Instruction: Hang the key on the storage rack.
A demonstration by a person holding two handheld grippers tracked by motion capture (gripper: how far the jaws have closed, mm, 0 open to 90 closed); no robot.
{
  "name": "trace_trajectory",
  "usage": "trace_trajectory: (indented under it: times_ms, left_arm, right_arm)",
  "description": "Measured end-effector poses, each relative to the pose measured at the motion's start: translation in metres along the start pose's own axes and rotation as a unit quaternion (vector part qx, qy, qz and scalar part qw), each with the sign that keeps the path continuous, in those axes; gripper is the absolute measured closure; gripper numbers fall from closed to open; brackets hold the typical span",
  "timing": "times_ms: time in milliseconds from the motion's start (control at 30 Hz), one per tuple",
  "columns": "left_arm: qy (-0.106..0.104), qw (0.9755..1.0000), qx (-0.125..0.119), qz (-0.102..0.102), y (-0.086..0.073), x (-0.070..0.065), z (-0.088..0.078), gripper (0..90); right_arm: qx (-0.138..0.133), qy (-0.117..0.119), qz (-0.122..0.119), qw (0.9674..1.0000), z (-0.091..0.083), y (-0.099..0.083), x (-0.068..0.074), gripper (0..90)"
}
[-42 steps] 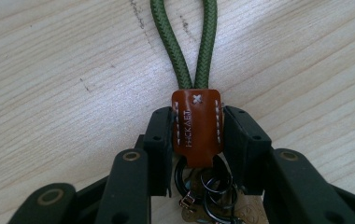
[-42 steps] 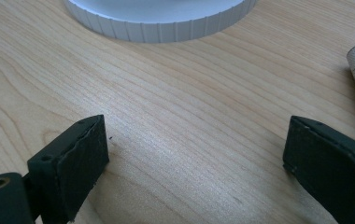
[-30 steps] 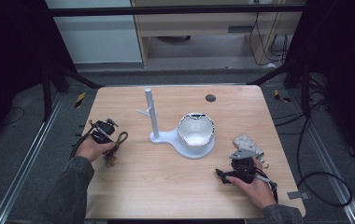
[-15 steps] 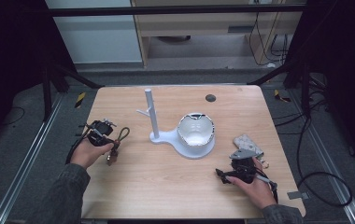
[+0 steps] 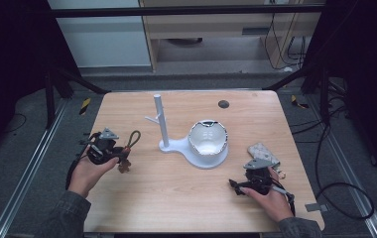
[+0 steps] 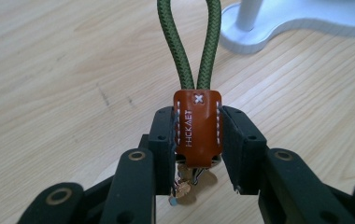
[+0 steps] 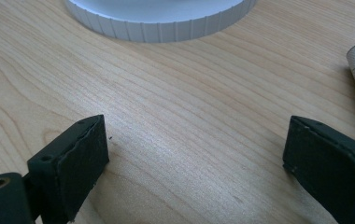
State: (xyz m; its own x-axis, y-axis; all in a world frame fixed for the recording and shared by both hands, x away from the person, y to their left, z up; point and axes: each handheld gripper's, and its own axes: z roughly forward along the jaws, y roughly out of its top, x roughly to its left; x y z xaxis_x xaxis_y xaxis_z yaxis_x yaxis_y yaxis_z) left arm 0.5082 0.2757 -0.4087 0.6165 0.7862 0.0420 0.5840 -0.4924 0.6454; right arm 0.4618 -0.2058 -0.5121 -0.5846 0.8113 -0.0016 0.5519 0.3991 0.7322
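Left gripper (image 6: 196, 140) clamps a stitched orange leather tag (image 6: 197, 128), its braided green cord loop (image 6: 189, 42) ahead; right gripper (image 7: 194, 163) wide open, holding nothing, over wood-grain surface (image 7: 166, 93).

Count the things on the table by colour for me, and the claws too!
White: 1, the stand
Brown and green: 1, the keychain
Patterned beige: 1, the cloth pouch
Dark: 1, the small round disc
Black claws: 2, left claw, right claw
Total: 6

dim room with dark surround in high view, table (image 5: 176, 198) evenly lit from above, soft short shadows, high view grainy and soft, gripper views sharp mid-frame, near jaws slightly blurred, mild sheen on wood
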Motion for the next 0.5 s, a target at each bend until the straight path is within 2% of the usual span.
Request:
trace_trajectory:
  times_ms: [167,500]
  left_arm:
    - [-0.002,0.9997,-0.017,0.015,0.002,-0.010,-0.007,65.9]
    - [-0.003,0.9989,-0.044,0.015,0.002,-0.018,-0.014,65.9]
  right_arm:
    - [-0.001,0.000,0.000,1.0000,0.000,0.000,0.000,6.8]
    - [-0.001,0.000,0.000,1.0000,0.000,0.000,0.000,6.8]
